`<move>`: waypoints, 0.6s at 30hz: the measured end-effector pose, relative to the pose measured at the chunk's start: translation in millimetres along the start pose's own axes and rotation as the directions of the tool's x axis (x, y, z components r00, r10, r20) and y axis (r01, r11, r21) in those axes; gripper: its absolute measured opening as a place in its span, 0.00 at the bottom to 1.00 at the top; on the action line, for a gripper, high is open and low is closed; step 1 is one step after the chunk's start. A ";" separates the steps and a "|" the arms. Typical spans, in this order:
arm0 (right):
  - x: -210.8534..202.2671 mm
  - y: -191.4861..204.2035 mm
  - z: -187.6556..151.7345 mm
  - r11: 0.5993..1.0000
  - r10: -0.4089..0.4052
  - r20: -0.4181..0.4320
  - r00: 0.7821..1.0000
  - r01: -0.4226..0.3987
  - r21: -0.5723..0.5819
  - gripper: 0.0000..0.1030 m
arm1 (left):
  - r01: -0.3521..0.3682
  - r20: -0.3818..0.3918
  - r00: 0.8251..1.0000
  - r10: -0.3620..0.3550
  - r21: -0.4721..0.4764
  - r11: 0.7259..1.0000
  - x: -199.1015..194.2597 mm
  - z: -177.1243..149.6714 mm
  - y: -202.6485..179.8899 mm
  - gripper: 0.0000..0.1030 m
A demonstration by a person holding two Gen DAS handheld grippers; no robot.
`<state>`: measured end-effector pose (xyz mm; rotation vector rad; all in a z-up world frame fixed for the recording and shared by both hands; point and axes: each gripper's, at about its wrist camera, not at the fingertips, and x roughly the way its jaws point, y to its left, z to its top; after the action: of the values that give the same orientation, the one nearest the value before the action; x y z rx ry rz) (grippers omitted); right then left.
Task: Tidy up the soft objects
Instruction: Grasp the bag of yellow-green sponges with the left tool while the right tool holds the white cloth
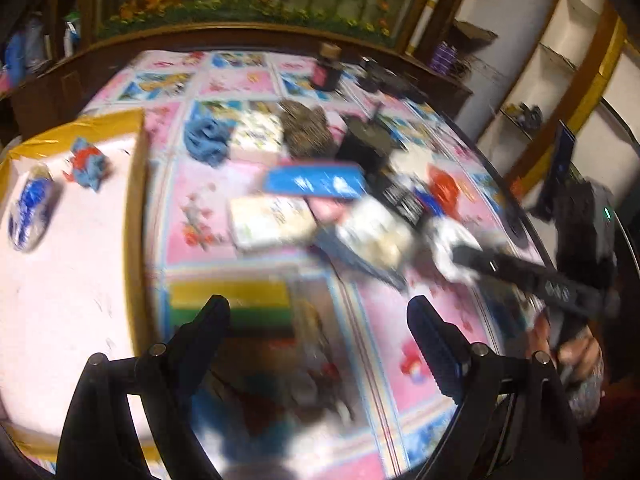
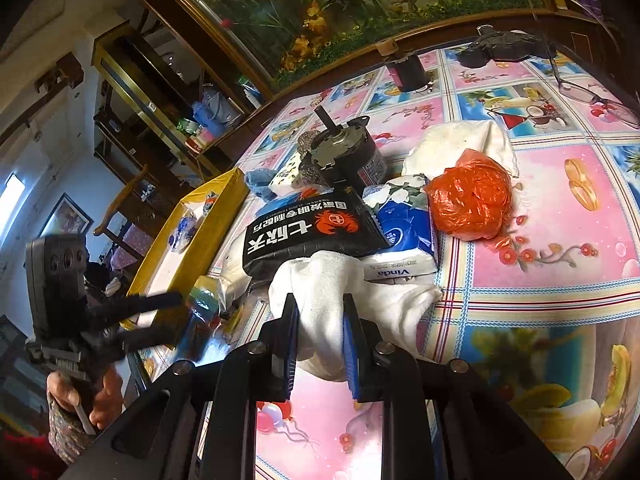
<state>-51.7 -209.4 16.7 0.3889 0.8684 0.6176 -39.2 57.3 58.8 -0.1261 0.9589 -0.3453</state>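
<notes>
My right gripper [image 2: 320, 332] is shut on a bunched white cloth [image 2: 320, 276] that lies against a black printed packet [image 2: 304, 228] and a blue tissue pack [image 2: 404, 232]. An orange plastic bag [image 2: 470, 200] rests on a second white cloth [image 2: 460, 140]. My left gripper [image 1: 320, 328] hangs open above the table with nothing between its fingers, over a yellow-green sponge [image 1: 230, 304]. To its left stands a yellow-edged box [image 1: 134, 220] holding a blue-red rag [image 1: 86, 164]. A blue cloth [image 1: 206, 140] lies further back. The left wrist view is blurred.
A pink patterned tablecloth [image 2: 560, 240] covers the table. A metal motor [image 2: 344, 152] stands behind the packet. Glasses [image 2: 592, 92], a dark jar [image 2: 408, 70] and a black object [image 2: 500, 46] sit toward the far edge. A person's hand [image 2: 104, 396] holds the left gripper.
</notes>
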 end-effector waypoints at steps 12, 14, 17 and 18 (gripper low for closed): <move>-1.6 0.0 -1.0 1.000 0.012 0.001 1.000 -0.012 0.001 0.21 | -0.057 -0.119 0.991 0.055 -0.013 0.998 47.9 12.8 18.6 0.90; -1.3 -0.4 -0.4 1.000 0.015 0.002 1.000 -0.015 0.003 0.21 | -0.064 -0.144 0.987 0.071 0.049 0.997 50.2 1.4 0.1 0.91; -1.5 -0.9 -0.2 1.000 0.016 0.005 1.000 -0.016 0.008 0.21 | 0.018 -0.173 0.985 0.003 0.118 0.993 45.0 -16.5 -28.2 0.93; -1.4 -1.0 -0.1 1.000 0.016 0.006 1.000 -0.016 0.010 0.21 | 0.061 -0.187 0.982 -0.035 0.133 0.989 41.7 -21.2 -36.2 0.93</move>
<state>-52.1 -211.1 16.9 0.4068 0.8639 0.6273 -43.1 9.9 23.5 0.0100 1.1125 -0.4735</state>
